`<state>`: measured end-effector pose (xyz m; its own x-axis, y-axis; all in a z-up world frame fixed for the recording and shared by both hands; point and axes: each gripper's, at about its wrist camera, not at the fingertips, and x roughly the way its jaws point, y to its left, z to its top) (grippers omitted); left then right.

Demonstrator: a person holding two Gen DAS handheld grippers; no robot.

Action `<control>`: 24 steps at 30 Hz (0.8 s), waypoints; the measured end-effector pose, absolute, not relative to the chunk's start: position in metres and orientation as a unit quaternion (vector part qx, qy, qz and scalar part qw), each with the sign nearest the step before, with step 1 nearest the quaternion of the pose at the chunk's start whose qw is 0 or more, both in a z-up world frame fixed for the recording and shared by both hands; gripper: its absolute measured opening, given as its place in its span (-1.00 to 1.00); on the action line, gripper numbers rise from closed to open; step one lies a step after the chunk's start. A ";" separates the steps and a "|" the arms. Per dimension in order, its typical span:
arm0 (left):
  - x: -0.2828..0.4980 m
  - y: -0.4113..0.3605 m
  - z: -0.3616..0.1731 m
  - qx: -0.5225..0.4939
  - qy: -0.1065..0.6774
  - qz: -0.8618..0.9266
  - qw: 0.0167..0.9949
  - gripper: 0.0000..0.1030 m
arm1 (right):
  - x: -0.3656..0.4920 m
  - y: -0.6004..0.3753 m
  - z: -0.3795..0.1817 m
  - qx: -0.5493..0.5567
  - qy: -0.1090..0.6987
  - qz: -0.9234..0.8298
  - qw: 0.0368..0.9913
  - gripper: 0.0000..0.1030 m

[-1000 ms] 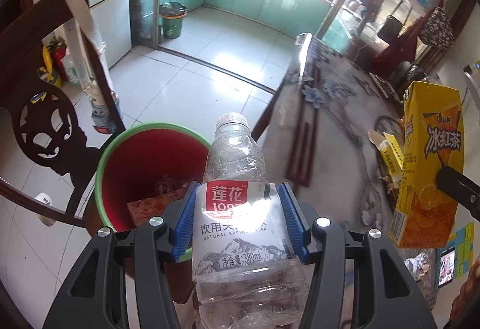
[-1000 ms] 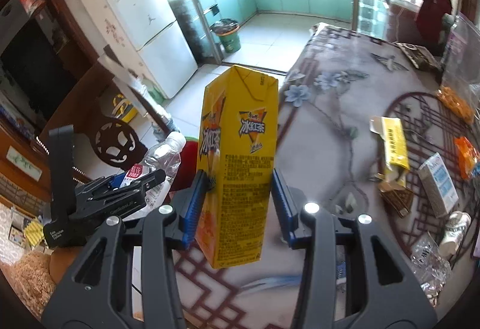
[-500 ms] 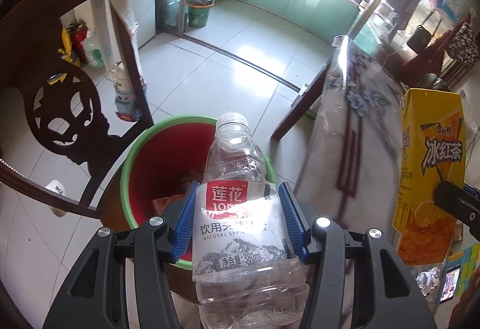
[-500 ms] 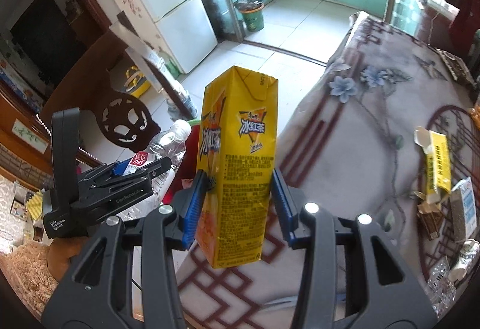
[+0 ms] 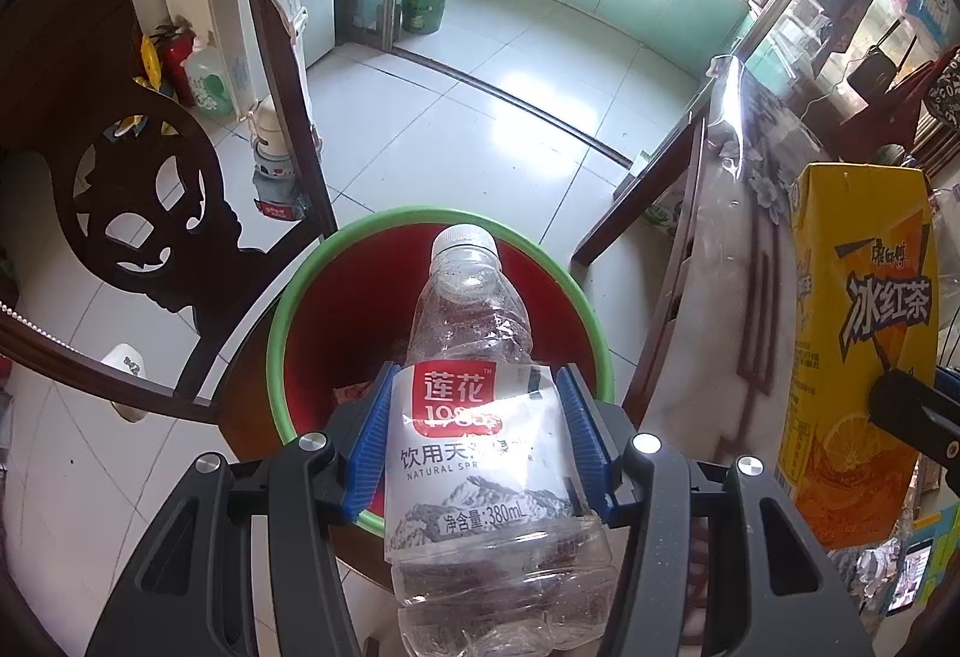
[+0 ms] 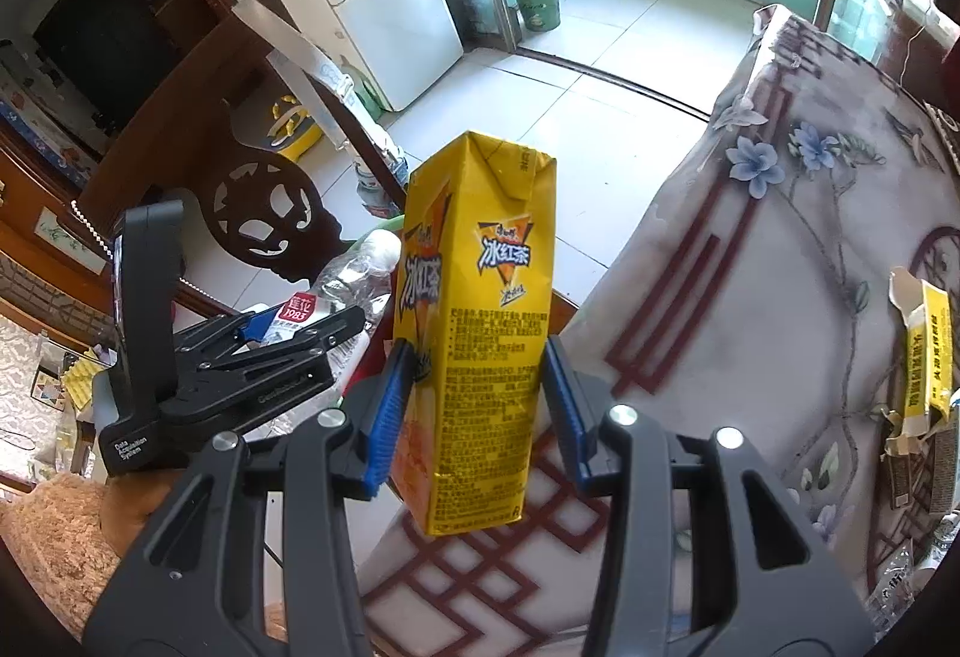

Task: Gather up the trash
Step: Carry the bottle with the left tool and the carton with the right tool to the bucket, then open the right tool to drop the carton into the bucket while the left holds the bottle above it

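Left wrist view: my left gripper (image 5: 474, 441) clamps the bottle (image 5: 480, 417) over the bin (image 5: 288, 309); next I let go. Far right, my right gripper (image 6: 474, 405) grasps the carton (image 6: 480, 321), which must travel left first.

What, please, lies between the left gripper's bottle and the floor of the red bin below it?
In the left wrist view, only open air separates the bottle from the red bin; some trash already lies inside.
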<state>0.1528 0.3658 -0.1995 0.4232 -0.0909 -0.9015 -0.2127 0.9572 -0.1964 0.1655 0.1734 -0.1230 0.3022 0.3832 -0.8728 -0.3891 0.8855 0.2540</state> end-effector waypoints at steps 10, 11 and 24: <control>0.153 0.369 -0.201 -0.143 0.534 0.047 0.832 -0.02 | 0.169 0.175 -0.128 0.003 0.544 0.244 0.803 -0.17; 0.153 0.370 -0.201 -0.144 0.534 0.049 0.832 -0.02 | 0.169 0.175 -0.128 0.004 0.545 0.246 0.802 -0.17; 0.149 0.381 -0.203 -0.149 0.532 0.066 0.831 -0.02 | 0.169 0.189 -0.129 -0.002 0.542 0.261 0.799 -0.17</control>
<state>0.1493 0.3814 -0.2025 0.4254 -0.0495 -0.9036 -0.2683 0.9467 -0.1782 0.1689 0.1890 -0.1290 0.2759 0.4147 -0.8671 -0.4196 0.8636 0.2795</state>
